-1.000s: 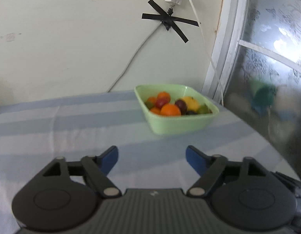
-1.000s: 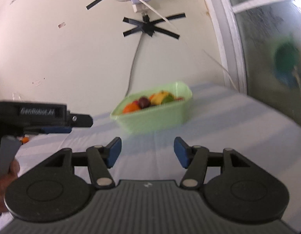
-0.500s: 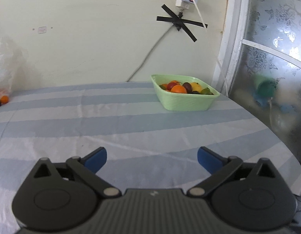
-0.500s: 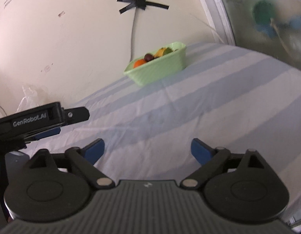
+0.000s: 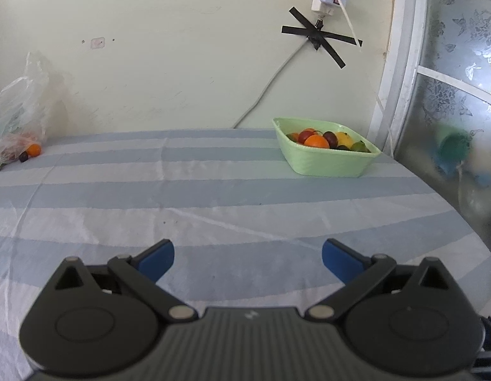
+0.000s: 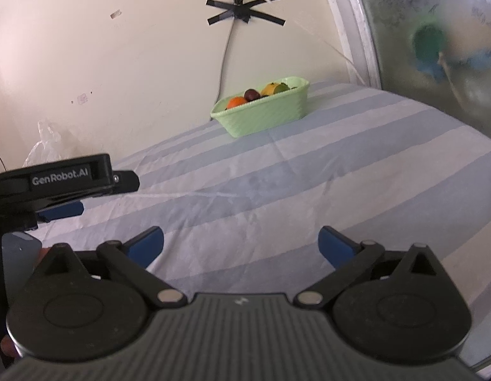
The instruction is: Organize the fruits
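A pale green bowl (image 5: 328, 165) stands at the far right of the striped cloth, near the wall. It holds several fruits, among them an orange (image 5: 316, 141), dark plums and a yellow fruit. My left gripper (image 5: 248, 254) hangs open over the near cloth, far from the bowl, with nothing between its blue fingers. In the right wrist view the bowl (image 6: 264, 117) sits far ahead. My right gripper (image 6: 241, 239) has its jaws opening, wide apart and empty. A small orange (image 5: 33, 150) and a dark fruit (image 5: 23, 157) lie at the far left.
A clear plastic bag (image 5: 20, 111) holding more fruit slumps against the wall at the far left. The blue-and-white striped cloth (image 5: 213, 197) covers the table. A frosted window (image 5: 452, 95) borders its right side. The left device's black body (image 6: 55, 177) juts in beside my right gripper.
Both grippers have drawn back from the bowl, which now looks smaller and farther off. Both pairs of jaws have spread wider. The plastic bag and loose fruit came into the left view.
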A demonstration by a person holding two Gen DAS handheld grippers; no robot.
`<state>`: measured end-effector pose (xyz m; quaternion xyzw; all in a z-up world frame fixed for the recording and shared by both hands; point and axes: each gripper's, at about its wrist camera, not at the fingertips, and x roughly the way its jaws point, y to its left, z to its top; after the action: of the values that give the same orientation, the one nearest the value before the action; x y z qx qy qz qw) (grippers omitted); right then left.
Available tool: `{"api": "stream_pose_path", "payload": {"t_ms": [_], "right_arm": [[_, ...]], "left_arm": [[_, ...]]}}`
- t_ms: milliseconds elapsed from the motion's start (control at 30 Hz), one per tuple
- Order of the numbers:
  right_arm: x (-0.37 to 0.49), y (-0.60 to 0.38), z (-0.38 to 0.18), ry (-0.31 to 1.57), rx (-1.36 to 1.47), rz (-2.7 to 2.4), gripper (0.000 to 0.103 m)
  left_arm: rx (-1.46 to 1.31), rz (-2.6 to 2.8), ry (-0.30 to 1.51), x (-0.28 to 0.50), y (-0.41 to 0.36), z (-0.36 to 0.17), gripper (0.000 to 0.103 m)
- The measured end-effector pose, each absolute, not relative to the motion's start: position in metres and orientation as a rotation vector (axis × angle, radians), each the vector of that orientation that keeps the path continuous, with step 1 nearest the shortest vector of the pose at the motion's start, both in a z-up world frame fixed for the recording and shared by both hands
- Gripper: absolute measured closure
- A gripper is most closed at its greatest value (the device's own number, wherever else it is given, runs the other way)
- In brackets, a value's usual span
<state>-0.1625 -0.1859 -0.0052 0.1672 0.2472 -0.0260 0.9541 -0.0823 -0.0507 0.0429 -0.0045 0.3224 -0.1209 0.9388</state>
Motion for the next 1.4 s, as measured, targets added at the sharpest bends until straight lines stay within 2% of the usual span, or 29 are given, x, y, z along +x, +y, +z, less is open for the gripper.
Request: {"api": "stream_pose_path", "payload": {"t_ms": [633, 1400], "right_arm": [[-0.167, -0.193, -0.009, 0.476, 0.375, -0.064, 0.0], [-0.164, -0.199, -0.013, 0.473, 0.386, -0.074, 0.0]], "left_arm": [[0.102, -0.098, 0.578, -0.088, -0.066, 0.046, 0.0], [0.13, -0.094, 0.625, -0.082, -0.075, 0.036, 0.0]]}}
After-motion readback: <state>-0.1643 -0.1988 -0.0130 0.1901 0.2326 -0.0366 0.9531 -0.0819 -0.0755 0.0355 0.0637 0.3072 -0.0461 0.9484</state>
